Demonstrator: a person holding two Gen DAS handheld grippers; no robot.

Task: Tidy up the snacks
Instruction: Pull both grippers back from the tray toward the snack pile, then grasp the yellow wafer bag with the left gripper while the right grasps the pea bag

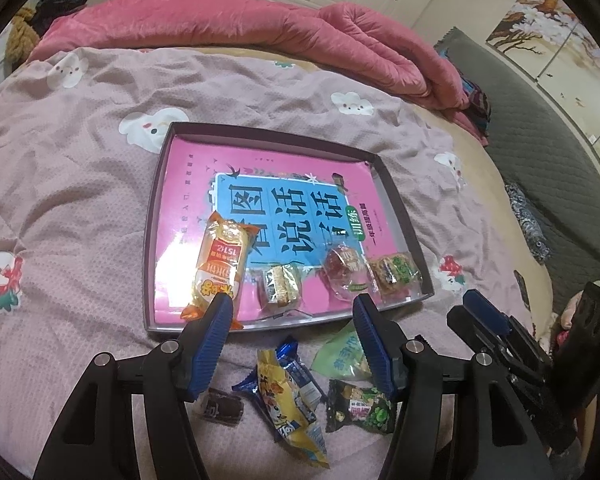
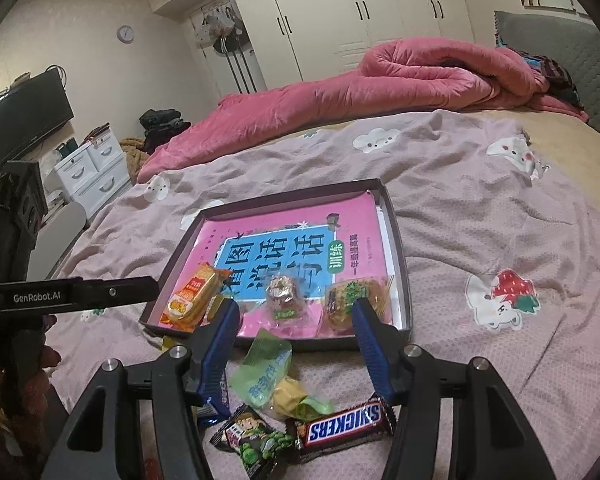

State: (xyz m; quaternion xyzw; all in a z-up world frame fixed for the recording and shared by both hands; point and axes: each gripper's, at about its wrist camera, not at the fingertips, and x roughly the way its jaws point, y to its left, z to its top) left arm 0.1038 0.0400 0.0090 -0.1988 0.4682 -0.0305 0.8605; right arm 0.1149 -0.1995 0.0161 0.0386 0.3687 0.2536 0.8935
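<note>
A shallow dark tray (image 1: pixel 156 216) (image 2: pixel 402 248) lined with a pink and blue book lies on the bed. Along its near edge lie an orange-yellow cake pack (image 1: pixel 220 260) (image 2: pixel 192 298), a clear-wrapped sweet (image 1: pixel 280 284) (image 2: pixel 282 294), a red sweet (image 1: pixel 342 270) and a brown-green snack (image 1: pixel 394 272) (image 2: pixel 350 300). Loose on the sheet lie a yellow pack (image 1: pixel 288 404), a blue bar (image 1: pixel 300 376), a pale green packet (image 1: pixel 338 354) (image 2: pixel 266 376), a black-green pack (image 1: pixel 360 408) (image 2: pixel 256 442), a brown bar (image 1: pixel 220 408) and a Snickers (image 2: pixel 344 428). My left gripper (image 1: pixel 294 304) is open and empty above them. My right gripper (image 2: pixel 296 308) (image 1: pixel 476 312) is open and empty.
A rumpled pink quilt (image 1: pixel 228 16) (image 2: pixel 340 92) lies across the far side of the bed. A grey headboard (image 1: pixel 540 140) stands to the right. White drawers (image 2: pixel 92 168) and a television (image 2: pixel 24 120) stand at the left beyond the bed edge.
</note>
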